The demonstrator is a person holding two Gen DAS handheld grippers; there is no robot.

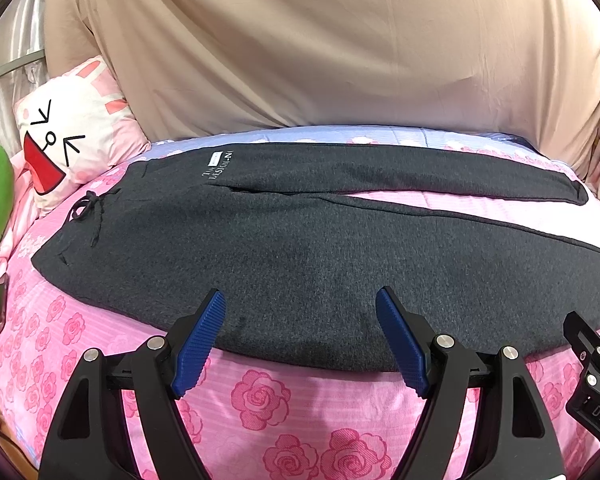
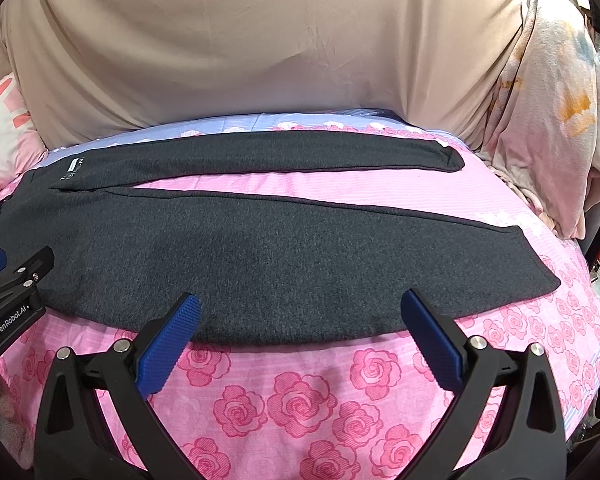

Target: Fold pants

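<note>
Both grippers, left (image 1: 300,300) and right (image 2: 302,304), tilted downward, jaws wide (nothing gripped), above the near edge of the flat grey sweatpants (image 1: 300,248).

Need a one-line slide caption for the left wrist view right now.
Left hand-held gripper open above the near edge of dark grey pants, spread flat and unfolded on a pink rose-print bedsheet.

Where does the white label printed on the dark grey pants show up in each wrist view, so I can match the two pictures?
Left wrist view: the white label sits left of centre, in the upper half, near the waistband end of the pants.
Right wrist view: the white label lies far left, in the upper half, on the far leg's top.
Shared landmark: the cartoon bunny pillow, at the left of both views.
</note>
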